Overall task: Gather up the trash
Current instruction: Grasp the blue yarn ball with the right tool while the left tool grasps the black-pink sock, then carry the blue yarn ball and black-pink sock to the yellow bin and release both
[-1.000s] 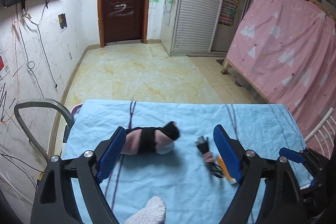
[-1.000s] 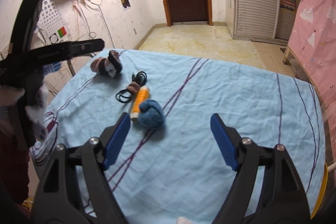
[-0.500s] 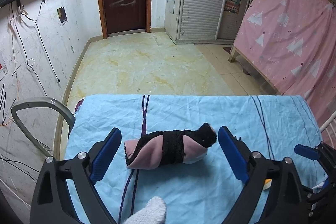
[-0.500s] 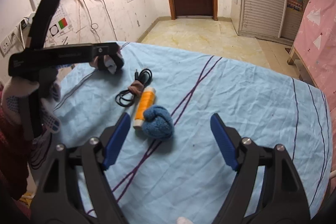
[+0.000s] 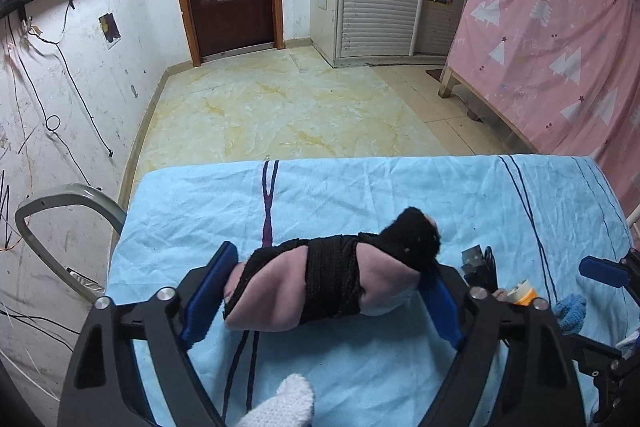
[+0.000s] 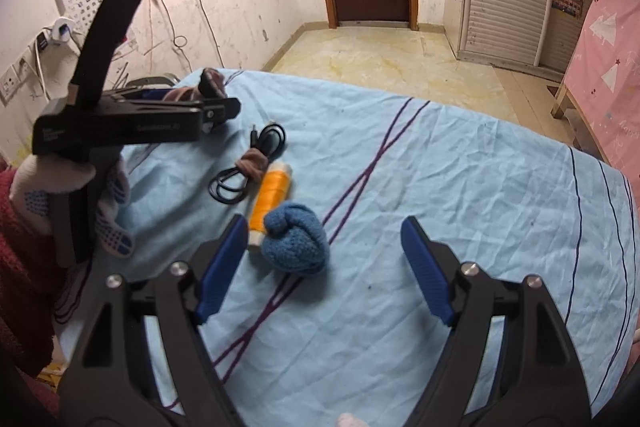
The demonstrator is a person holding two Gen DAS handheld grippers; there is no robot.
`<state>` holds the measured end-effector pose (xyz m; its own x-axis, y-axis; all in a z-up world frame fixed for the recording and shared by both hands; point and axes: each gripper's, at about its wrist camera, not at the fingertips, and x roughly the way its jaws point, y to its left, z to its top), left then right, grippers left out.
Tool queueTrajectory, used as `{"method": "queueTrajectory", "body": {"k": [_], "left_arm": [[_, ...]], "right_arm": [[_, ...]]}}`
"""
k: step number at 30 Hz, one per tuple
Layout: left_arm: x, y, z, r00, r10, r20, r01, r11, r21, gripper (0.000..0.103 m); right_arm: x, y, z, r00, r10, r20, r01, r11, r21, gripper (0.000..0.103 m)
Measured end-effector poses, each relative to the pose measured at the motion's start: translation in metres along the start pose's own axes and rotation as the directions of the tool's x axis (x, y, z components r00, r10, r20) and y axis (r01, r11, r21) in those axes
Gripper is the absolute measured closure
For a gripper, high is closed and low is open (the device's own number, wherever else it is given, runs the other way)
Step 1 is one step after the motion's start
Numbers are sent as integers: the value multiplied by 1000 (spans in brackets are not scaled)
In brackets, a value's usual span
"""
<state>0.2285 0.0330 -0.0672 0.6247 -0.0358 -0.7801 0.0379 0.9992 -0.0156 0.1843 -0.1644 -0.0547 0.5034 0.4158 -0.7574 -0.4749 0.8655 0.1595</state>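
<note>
We are closing the left gripper (image 5: 328, 267) on the pink and black sock bundle (image 5: 280, 291). The bundle is lying on the blue cloth (image 5: 360, 195) in the lower middle of the left view, right between the two blue pads. The jaws have just been closing in on it. The pads are sitting at both ends of the bundle, but we cannot tell if they are pressing on it yet.

To do this well, we are thinking of a few things. The bundle is long and lying sideways, so the pads are meeting its soft ends. It may squash or bend, so a slow, firm squeeze looks best. We should be keeping the pads low, close to the cloth, so the bundle is not slipping out from under them. We should not be pinching the cloth with it.

The right gripper (image 6: 324, 225) is open and holding nothing. It is hanging over the cloth in the lower middle of the right view, with the blue sock ball (image 6: 296, 243) just beside its left pad. An orange thread spool (image 6: 272, 195) and a black cable (image 6: 248, 167) are lying up and left of the ball.
</note>
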Motion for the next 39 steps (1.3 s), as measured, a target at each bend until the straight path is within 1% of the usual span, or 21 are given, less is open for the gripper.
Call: {"method": "queueTrajectory", "body": {"k": [4,7,9,10,11,13,15,16,17,21,25,32,39], "left_arm": [[-5,-8,-3,1000,11,20,-12,1000,23,43],[-10,-11,-5,999,12,35,-13,1000,22,48],[-13,-10,-5,999,3,44,-3,1000,8,49],[-14,-11,-5,999,1,45,-1,1000,6,50],[-15,-10,-6,999,-1,48,1,1000,3,50],[-17,-8,-7,999,-3,51,3,1000,-3,52],[-18,-7,-7,998,-5,55,6,1000,-11,53],[-19,-6,-7,998,-6,56,7,1000,-15,53],[-20,-5,-8,998,-8,57,9,1000,-19,53],[-26,0,-11,998,-12,61,14,999,-33,54],[-38,1,-16,997,-12,78,15,999,-39,54],[-77,-5,-20,992,-8,129,13,999,-35,54],[-119,-30,-20,983,-19,185,20,1000,-4,54]], "right_arm": [[0,0,-1,1000,-6,-3,6,1000,1,28],[1,2,-1,1000,-13,-6,13,1000,3,28],[2,4,-1,1000,-20,-8,20,1000,-3,28],[2,4,-1,1000,-22,-9,21,1000,-6,30],[3,6,-1,1000,-21,-13,21,1000,-10,36],[4,6,0,1000,-18,-18,17,1000,-12,44],[4,5,0,1000,-10,-14,10,1000,-7,66],[3,5,1,1000,-7,-15,7,1000,-10,73],[3,7,0,1000,-11,-18,11,1000,-18,75],[-1,10,-3,1000,-10,-6,10,1000,-17,76],[-16,8,-5,1000,-7,31,7,1000,-2,75],[-41,-1,-11,997,-5,81,2,999,40,75],[-73,-17,-23,990,-12,138,2,997,79,75]]}}
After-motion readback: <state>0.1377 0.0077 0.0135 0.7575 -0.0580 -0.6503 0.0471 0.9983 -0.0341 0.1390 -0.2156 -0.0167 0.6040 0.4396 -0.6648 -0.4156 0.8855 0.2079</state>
